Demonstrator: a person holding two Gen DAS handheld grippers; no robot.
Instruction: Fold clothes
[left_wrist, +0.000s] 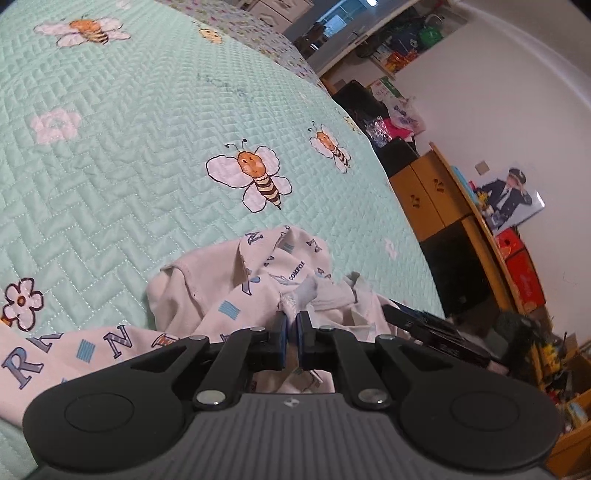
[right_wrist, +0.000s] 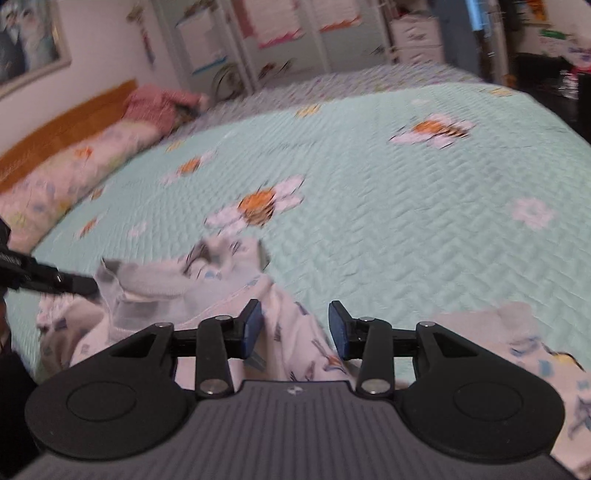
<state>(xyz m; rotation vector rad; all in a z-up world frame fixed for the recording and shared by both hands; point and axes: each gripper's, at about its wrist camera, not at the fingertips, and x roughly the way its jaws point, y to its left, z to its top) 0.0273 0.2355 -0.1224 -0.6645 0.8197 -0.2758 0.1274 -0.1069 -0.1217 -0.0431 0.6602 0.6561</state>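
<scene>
Crumpled pink letter-print garment (left_wrist: 207, 295) between left gripper's (left_wrist: 292, 334) closed jaws.

Mint-green quilted bedspread (left_wrist: 110, 155) with bees and flowers, pale pink garment (left_wrist: 207, 295) printed with blue letters

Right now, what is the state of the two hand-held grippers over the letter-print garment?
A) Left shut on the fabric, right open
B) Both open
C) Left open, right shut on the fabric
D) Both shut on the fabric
A: the left hand-held gripper has its blue pads pinched on the letter-print garment, while the right hand-held gripper shows a wide gap with fabric lying loose between.
</scene>
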